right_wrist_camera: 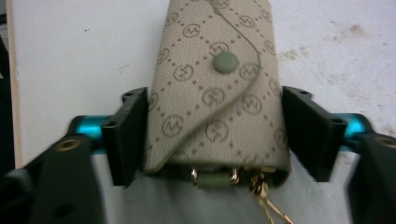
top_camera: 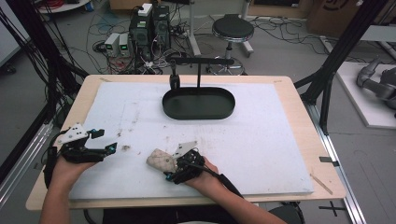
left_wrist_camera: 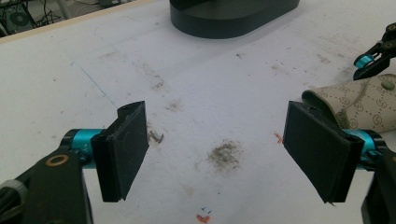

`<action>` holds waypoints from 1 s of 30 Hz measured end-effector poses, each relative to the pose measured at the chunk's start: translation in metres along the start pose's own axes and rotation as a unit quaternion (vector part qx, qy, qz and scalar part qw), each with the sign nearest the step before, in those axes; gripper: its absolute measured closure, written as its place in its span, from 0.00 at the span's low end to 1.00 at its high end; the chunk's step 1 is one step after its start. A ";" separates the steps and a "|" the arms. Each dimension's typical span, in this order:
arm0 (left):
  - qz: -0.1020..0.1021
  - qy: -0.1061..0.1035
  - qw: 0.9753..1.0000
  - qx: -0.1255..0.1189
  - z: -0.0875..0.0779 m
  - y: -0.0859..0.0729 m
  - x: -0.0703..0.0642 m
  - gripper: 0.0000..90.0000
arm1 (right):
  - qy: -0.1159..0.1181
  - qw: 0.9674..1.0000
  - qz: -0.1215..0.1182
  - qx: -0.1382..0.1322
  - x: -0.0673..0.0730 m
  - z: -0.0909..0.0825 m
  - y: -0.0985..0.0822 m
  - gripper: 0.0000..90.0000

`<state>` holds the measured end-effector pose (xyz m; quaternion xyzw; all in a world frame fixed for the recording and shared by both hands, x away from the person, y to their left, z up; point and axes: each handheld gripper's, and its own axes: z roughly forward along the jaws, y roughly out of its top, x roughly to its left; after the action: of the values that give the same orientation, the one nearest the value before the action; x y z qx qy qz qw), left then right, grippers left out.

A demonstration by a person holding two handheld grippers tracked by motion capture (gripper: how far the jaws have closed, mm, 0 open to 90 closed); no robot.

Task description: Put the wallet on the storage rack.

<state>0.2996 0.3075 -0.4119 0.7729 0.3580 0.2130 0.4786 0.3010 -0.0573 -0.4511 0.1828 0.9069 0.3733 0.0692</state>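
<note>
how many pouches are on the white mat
1: a beige patterned key pouch lies near the front of the white mat, between the pads of the right tool.

**Camera arrangement at the table**

The high view looked forward and down from above. Each gripper view sat low, close over the white mat [top_camera: 261, 140]. The beige pouch [right_wrist_camera: 215, 88] appeared in all three; the black tray [left_wrist_camera: 233, 18] in two.
</note>
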 end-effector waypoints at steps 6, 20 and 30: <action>-0.001 -0.002 1.000 -0.001 0.001 0.000 0.000 0.25 | 0.013 1.000 -0.005 -0.002 -0.005 -0.003 0.001 0.40; -0.003 -0.003 1.000 -0.008 0.005 0.006 -0.002 0.25 | 0.002 0.999 0.021 -0.039 -0.046 -0.046 0.005 0.40; 0.009 -0.021 1.000 -0.009 0.023 0.018 -0.008 0.25 | -0.039 0.997 0.035 -0.058 -0.099 -0.084 0.007 0.40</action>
<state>0.3159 0.2831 -0.4064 0.7763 0.3389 0.2036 0.4909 0.3724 -0.1461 -0.3875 0.2241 0.8735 0.4201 0.1016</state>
